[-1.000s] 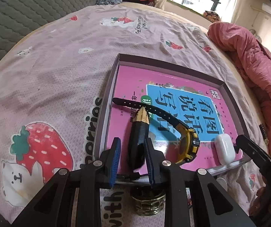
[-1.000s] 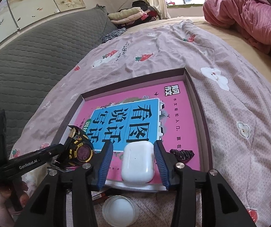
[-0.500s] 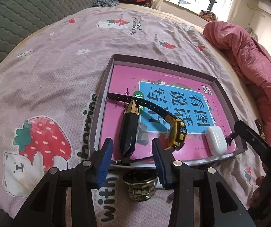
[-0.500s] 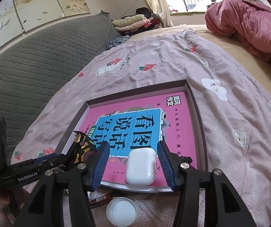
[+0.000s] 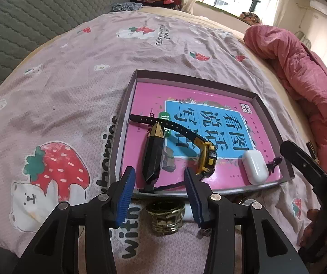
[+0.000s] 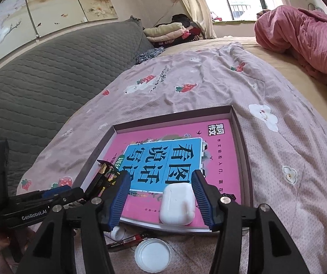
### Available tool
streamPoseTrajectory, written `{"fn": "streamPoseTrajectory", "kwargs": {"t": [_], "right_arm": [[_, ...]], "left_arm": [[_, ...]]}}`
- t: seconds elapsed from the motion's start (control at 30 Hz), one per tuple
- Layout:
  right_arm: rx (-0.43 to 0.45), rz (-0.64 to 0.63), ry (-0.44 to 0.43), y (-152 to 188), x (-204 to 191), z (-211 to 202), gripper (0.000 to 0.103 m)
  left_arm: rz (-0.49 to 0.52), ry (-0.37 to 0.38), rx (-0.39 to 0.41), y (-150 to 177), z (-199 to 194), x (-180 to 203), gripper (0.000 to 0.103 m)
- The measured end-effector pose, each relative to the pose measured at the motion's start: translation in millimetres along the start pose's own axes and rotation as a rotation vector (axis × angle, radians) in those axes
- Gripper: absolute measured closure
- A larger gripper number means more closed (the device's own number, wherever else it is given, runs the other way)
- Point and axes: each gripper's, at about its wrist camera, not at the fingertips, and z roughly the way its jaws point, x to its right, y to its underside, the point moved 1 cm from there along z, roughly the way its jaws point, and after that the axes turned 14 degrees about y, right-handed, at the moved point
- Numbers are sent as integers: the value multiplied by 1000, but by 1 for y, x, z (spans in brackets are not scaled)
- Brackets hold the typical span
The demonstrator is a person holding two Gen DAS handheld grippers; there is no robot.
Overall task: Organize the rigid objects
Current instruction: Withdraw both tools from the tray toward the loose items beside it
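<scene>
Both jaws freshly parted, tray (image 5: 126,105) rim near.

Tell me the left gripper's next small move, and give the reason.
Probably lower the left gripper onto the brass cap lying on the bedspread just outside the tray. Its jaws have just been opening, with nothing between them; the black faceted bottle already rests in the tray.

Ahead of the left claw (image 5: 160,194), a black pointed object (image 5: 153,157) and a watch (image 5: 205,157) crowd the near part of the tray (image 5: 126,105). Just below it stands a brass cap (image 5: 165,214). The far tray half is free.
</scene>
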Motion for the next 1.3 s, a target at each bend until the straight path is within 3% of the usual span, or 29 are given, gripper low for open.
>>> {"fn": "streamPoseTrajectory", "kwargs": {"t": [0.37, 1.3], "right_arm": [[34, 15, -43, 1, 3, -16, 48], [46, 5, 26, 36, 6, -50, 47]], "left_arm": [[7, -20, 3, 4, -13, 6, 57], [71, 25, -30, 29, -30, 31, 57]]}}
